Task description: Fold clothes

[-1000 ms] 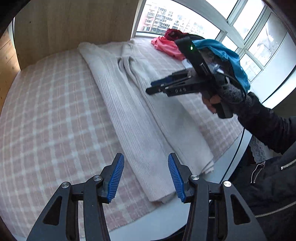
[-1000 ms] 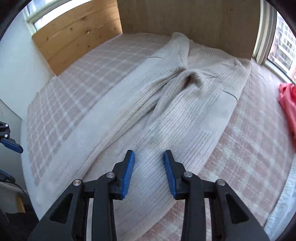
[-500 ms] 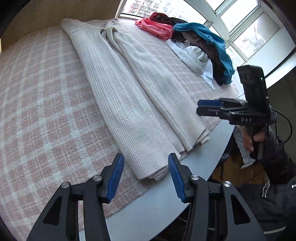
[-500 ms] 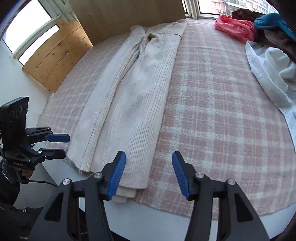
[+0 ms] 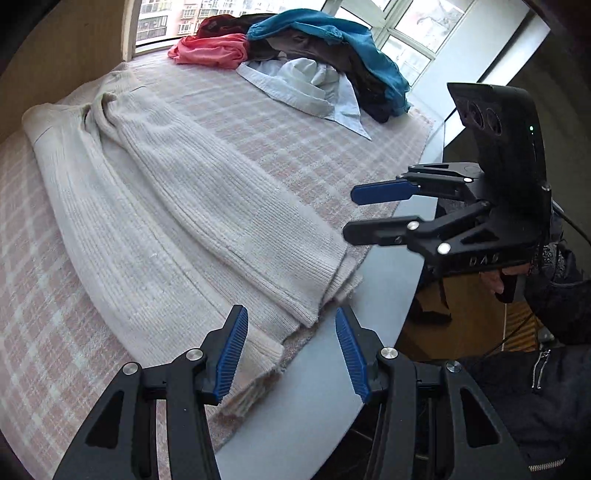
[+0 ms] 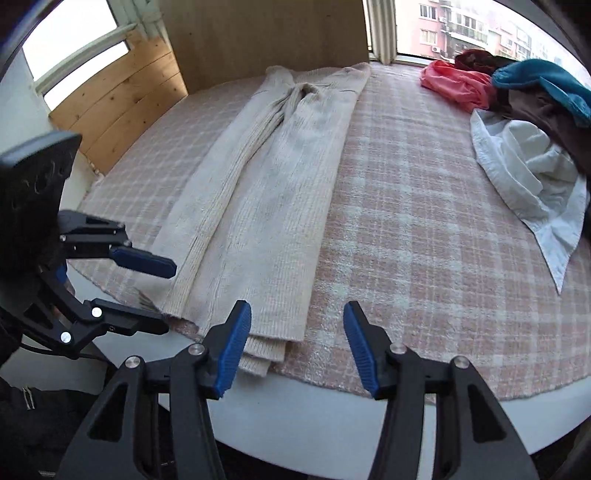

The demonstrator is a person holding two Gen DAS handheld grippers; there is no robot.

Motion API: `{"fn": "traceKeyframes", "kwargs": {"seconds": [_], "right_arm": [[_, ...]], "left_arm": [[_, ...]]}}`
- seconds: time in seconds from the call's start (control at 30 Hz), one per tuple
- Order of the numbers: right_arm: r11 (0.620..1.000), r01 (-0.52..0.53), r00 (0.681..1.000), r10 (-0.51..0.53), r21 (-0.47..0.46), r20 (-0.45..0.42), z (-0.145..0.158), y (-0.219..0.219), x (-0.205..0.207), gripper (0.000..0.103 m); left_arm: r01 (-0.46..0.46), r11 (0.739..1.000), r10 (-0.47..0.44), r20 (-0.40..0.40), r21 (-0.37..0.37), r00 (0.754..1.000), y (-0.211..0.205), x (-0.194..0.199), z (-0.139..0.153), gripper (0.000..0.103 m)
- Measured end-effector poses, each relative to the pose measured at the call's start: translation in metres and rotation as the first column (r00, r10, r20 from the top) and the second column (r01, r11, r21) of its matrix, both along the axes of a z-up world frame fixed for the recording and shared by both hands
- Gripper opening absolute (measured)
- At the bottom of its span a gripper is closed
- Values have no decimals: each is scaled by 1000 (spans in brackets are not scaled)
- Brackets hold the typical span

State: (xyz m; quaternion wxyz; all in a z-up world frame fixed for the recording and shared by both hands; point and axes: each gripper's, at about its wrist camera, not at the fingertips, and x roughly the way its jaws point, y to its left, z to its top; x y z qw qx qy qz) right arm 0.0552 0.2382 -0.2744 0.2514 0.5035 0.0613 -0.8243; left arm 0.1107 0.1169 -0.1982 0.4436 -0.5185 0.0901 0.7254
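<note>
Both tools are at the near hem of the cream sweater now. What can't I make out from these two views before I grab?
- Layers at the hem of the cream ribbed knit sweater: the stacked edges hide what lies beneath, both views.
- Dark brown garment in the pile: mostly covered by the teal cloth, left view.
- White shirt: cut off by the right view's edge.
- Left tool and right tool: open, empty.

Both grippers (image 5: 291, 354) (image 6: 297, 349) withdrew to cardigan's (image 6: 266, 206) hem

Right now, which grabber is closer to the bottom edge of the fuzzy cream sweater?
Left. The left gripper, open, hangs right over the cream sweater hem; the right gripper, open too, sits beside its corner.
</note>
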Motion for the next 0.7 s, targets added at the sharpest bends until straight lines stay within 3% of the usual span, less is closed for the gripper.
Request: {"fn": "traceKeyframes", "kwargs": {"seconds": [0.07,0.1,0.2,0.33,0.5,0.7], "right_arm": [[989,-93,996,94,119,-3,-17,-18,9,44],[986,-106,994,110,125,-25,-16,-19,14,44],[997,-63,998,63,50,12,0,-5,11,44],[994,70,997,-68,-81,32,9,29,1,44],[992,76,991,-65,-96,121,-9,32,-5,44],[999,12,993,-6,-46,122,-11,17,4,46]], "left_arm": [[-1,1000,1,-11,-4,1000,2,-4,1,48],[-14,1000,14,-9,-6,1000,-1,-7,1,47],[-87,996,87,4,-13,996,-20,-11,0,47],[-197,980,197,59,-17,979,-57,-6,-8,47],[-277,960,279,130,-38,951,-77,-1,-29,47],[-250,968,252,127,-32,959,-69,1,-34,47]]}}
